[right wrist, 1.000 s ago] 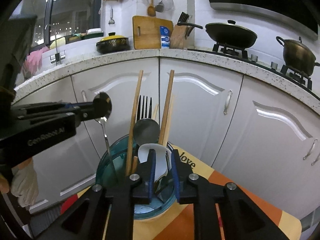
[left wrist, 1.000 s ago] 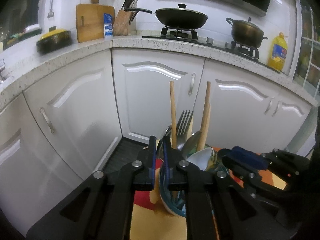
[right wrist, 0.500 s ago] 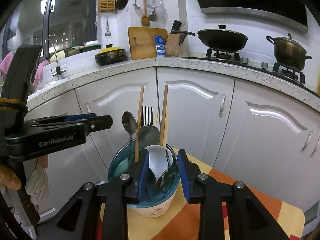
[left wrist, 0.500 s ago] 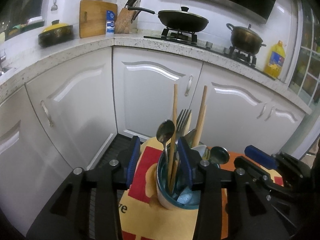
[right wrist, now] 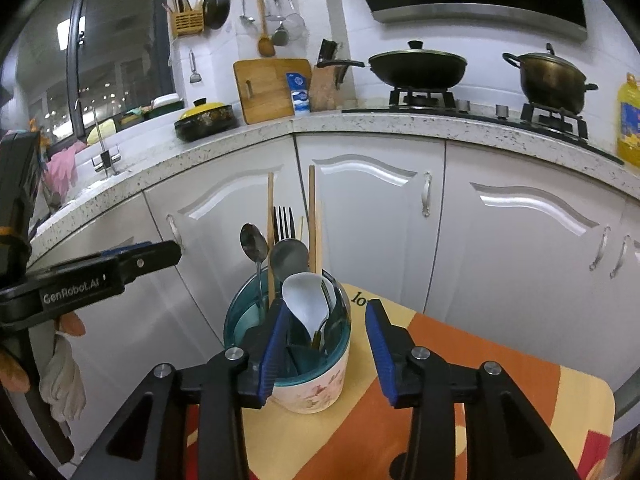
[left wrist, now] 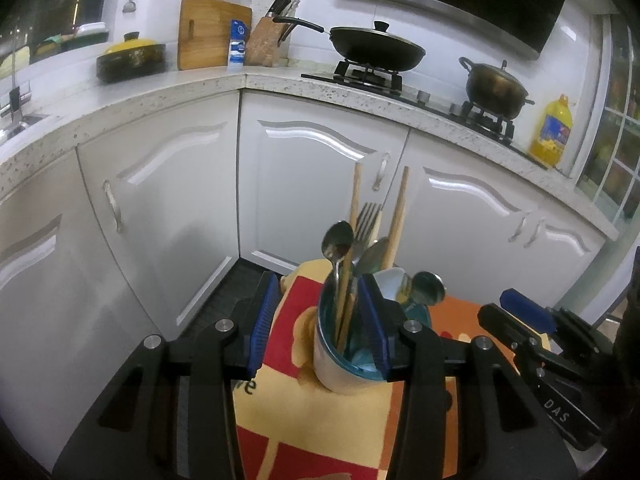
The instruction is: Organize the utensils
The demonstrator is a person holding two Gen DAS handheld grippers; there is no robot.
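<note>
Utensil cup (right wrist: 308, 376), teal inside and pale with a flower print outside, stands on an orange, red and yellow tablecloth (right wrist: 460, 360) in front of white kitchen cabinets (right wrist: 372, 216). Upright in the cup: 2 wooden chopsticks (right wrist: 311, 216), a fork (right wrist: 283, 222), a small metal spoon (right wrist: 253, 242), a bigger metal spoon (right wrist: 289, 256) and a white ceramic spoon (right wrist: 306, 300). Left gripper (left wrist: 318, 320) has its blue pads wide apart with nothing between them; its jaws have just been opening. In the left view the cup (left wrist: 340, 364) shows in the gap, beyond the pads and untouched, with the small spoon (left wrist: 337, 240) standing free. Right gripper (right wrist: 326, 356) is partly open, jaws just been opening too, holding nothing; its left pad overlaps the cup's rim in view, the right pad is clear of the cup over the cloth. Whether that left pad touches the rim I cannot tell. In the right view the left gripper (right wrist: 160, 254) sits off to the left of the cup, apart from it. The right gripper (left wrist: 516, 308) shows at the right edge of the left view. Behind: speckled countertop (right wrist: 400, 124), a wok (right wrist: 416, 66) and a pot (right wrist: 552, 76) on the stove, a cutting board (right wrist: 268, 88), a yellow oil bottle (left wrist: 552, 132).
</note>
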